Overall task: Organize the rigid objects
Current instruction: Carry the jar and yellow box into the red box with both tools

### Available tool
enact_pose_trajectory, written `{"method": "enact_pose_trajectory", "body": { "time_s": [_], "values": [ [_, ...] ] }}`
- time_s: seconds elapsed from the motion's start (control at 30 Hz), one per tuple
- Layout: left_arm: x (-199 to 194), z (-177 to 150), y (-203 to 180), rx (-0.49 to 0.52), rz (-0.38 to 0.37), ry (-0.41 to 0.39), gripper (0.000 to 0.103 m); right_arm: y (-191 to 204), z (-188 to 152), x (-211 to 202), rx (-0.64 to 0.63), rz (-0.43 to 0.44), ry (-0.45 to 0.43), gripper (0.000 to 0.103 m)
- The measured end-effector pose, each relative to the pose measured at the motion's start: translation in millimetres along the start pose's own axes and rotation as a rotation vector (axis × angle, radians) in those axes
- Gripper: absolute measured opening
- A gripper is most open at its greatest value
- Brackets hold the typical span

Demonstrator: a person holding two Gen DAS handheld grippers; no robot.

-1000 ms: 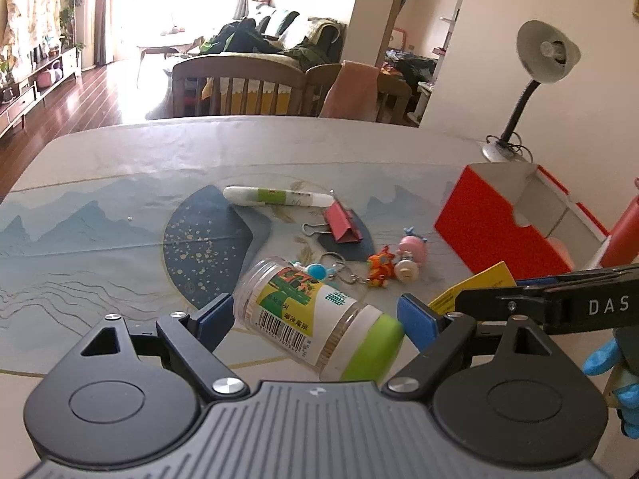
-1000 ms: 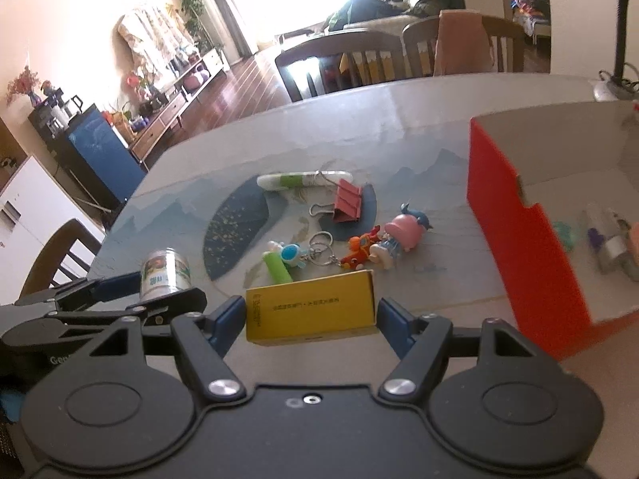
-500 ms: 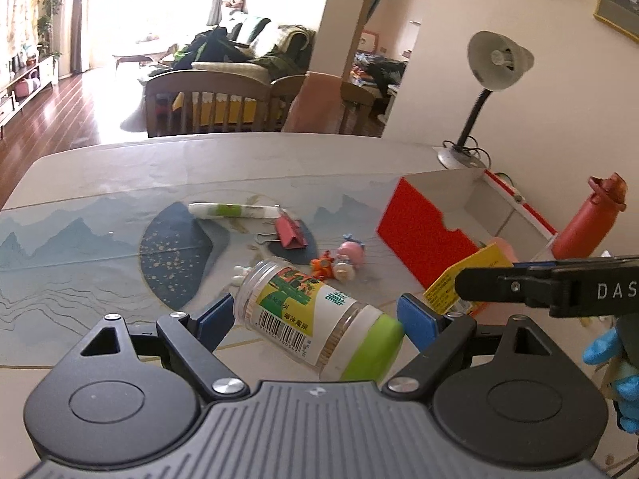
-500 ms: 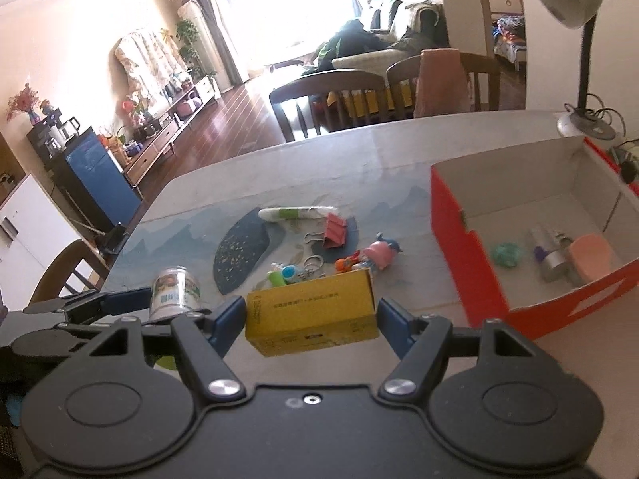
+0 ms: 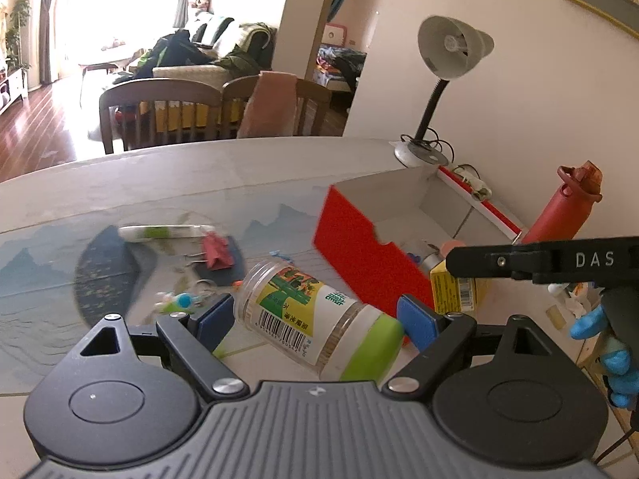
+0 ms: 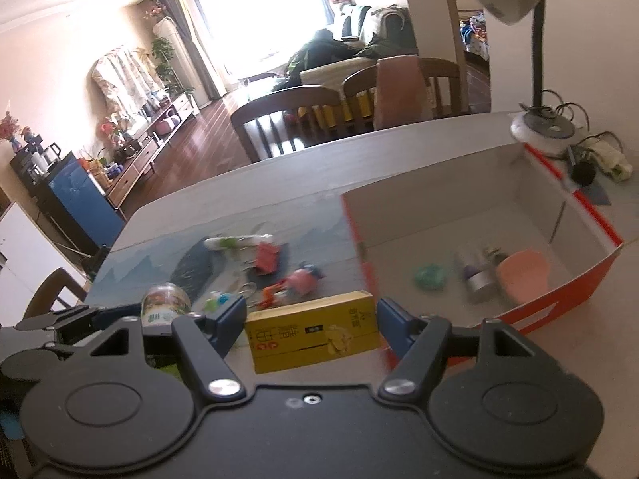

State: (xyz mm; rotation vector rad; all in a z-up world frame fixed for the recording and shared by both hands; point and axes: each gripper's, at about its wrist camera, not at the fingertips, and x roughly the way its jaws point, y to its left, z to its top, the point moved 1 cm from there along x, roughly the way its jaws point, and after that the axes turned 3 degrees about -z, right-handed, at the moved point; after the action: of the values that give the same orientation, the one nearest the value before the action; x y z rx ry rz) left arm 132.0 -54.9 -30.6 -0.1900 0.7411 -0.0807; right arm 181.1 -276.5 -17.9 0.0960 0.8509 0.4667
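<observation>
- The table (image 6: 279, 183) items are smeared by motion in both views; a white tube (image 5: 159, 232), a red clip (image 5: 217, 250) and small toys (image 6: 295, 283) can only roughly be made out.
- The red box (image 6: 559, 303) is open-topped; inside lie a pink cup (image 6: 525, 275), a teal lump (image 6: 429, 276) and a small bottle (image 6: 477, 275) (details too blurred to tell).
- Left gripper (image 5: 315, 317): jaws wide, clamped on a jar (image 5: 315, 315) lying crosswise, green lid toward the right pad, above the table.
- Right gripper (image 6: 311, 325): pads pressed on the ends of a yellow carton (image 6: 313, 335), held beside the box's near corner.
</observation>
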Motion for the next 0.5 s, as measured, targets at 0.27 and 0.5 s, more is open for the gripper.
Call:
{"method": "enact_pose_trajectory", "body": {
  "time_s": [0.27,0.5],
  "values": [
    [52.9,23.0,-55.1,0.009,-0.019,0.039,0.089,-70.3,31.9,9.9,0.009,-0.038,-0.007,0.071],
    [100.3,43.5,-100.6,0.042,-0.025,0.082,0.089,-119.8,54.1,32.0,0.003,-0.078,0.001,0.071]
  ]
}}
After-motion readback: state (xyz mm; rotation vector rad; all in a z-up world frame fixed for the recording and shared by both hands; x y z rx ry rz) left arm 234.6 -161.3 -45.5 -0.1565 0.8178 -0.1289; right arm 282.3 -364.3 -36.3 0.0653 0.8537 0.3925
